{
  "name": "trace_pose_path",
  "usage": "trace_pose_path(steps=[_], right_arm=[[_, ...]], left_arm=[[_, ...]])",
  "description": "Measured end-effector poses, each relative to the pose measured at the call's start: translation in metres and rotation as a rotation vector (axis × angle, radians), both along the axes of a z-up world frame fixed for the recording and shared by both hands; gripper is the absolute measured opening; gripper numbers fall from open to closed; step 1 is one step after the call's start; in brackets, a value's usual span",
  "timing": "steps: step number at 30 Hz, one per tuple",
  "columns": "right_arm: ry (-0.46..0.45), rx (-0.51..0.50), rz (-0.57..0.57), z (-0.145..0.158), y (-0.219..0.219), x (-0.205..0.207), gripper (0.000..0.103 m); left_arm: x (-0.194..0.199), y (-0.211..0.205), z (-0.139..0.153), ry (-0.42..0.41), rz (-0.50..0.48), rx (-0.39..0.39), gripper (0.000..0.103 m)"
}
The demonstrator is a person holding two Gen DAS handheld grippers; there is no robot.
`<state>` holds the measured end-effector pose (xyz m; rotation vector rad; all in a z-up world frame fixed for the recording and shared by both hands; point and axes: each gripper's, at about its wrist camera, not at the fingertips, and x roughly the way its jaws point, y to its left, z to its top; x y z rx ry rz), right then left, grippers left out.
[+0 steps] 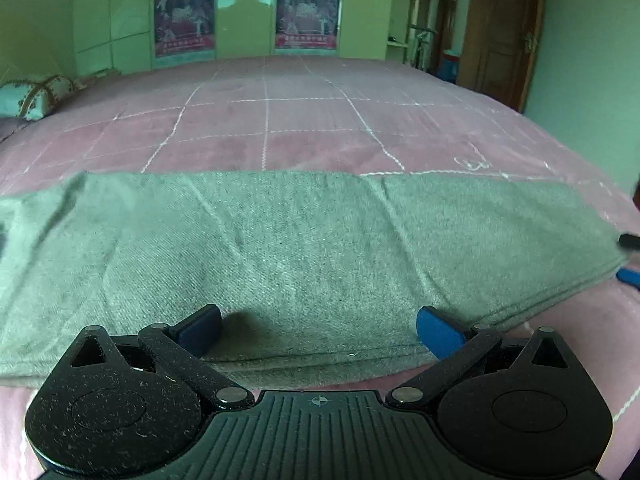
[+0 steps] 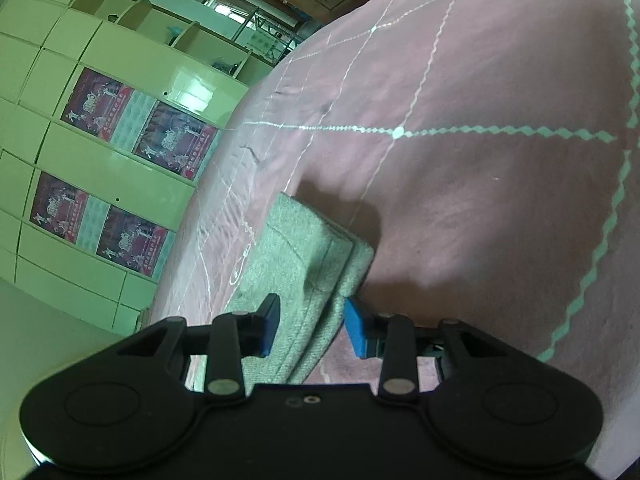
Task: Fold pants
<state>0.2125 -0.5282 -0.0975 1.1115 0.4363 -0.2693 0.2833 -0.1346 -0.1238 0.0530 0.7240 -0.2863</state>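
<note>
Two hand-held grippers work over grey-green pants that lie folded lengthwise in a long band across a pink quilted bed. In the left wrist view the band runs from 9 o'clock to 3 o'clock, with its stacked edges showing at the right end and along the near side. The left hand-held gripper hovers over the near edge of the pants with its blue pads wide apart and nothing between them. At 3 o'clock in that view, parts of the other tool show just beside the end of the pants. In the right wrist view the right hand-held gripper straddles a raised fold at the end of the pants; its jaws are partly apart, and cloth lies between the pads, though whether they press on it cannot be told. The bed fills the view from 12 to 4 o'clock. A pale wardrobe with posters stands beyond the bed at 12 o'clock, a pillow lies at 10 o'clock, and a wooden door is at 1 o'clock.
</note>
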Motion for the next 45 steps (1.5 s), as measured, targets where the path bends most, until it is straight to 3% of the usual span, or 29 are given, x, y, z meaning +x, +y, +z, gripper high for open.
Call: trace_pose_path(steps=[8,13,14,15,17,20,23,25,29,33,38,40,42,43,44,45], right_arm=[[-0.04,0.082,-0.038,-0.011,-0.012,-0.004,0.024],[0.015,0.053,0.026,-0.012,-0.009,0.014,0.025],[0.016,0.045,0.031,-0.012,-0.009,0.016,0.022],[0.027,0.043,0.025,-0.014,-0.009,0.017,0.008],[0.022,0.067,0.022,-0.017,-0.012,0.017,0.005],[0.037,-0.026,0.038,-0.004,-0.003,0.02,0.005],[0.029,-0.083,0.055,0.011,0.007,0.021,0.004],[0.01,-0.13,0.087,0.03,0.019,0.025,0.003],[-0.045,-0.264,0.193,0.073,0.073,0.048,0.003],[-0.095,-0.367,0.316,0.102,0.16,0.081,0.004],[-0.163,-0.429,0.53,0.11,0.292,0.104,0.004],[-0.156,-0.429,0.643,0.097,0.344,0.107,0.009],[-0.1,-0.484,0.84,0.074,0.397,0.109,0.036],[-0.045,-0.481,0.928,0.062,0.414,0.108,0.028],[-0.058,-0.453,0.936,0.057,0.418,0.099,0.008],[-0.075,-0.432,0.9,0.057,0.413,0.091,0.009]], left_arm=[[-0.002,-0.009,-0.007,0.006,0.005,0.028,0.103],[-0.005,-0.01,-0.007,-0.001,0.013,0.031,0.103],[-0.006,-0.01,-0.007,-0.001,0.015,0.031,0.103],[-0.006,-0.01,-0.007,-0.001,0.014,0.033,0.103],[-0.006,-0.012,-0.008,-0.001,0.016,0.044,0.103],[-0.007,-0.015,-0.01,-0.01,0.023,0.058,0.103],[-0.01,0.007,0.001,-0.029,0.031,-0.036,0.103],[-0.016,0.043,0.015,-0.074,0.073,-0.082,0.103],[-0.016,0.145,0.035,-0.123,0.195,-0.084,0.103],[-0.03,0.257,0.052,-0.162,0.373,-0.129,0.103],[-0.06,0.333,0.043,-0.147,0.479,-0.164,0.103],[-0.066,0.345,0.032,-0.13,0.505,-0.168,0.103],[-0.07,0.355,0.023,-0.115,0.529,-0.191,0.103],[-0.071,0.359,0.02,-0.109,0.536,-0.199,0.103],[-0.069,0.362,0.019,-0.108,0.535,-0.204,0.103],[-0.067,0.36,0.019,-0.111,0.528,-0.205,0.103]])
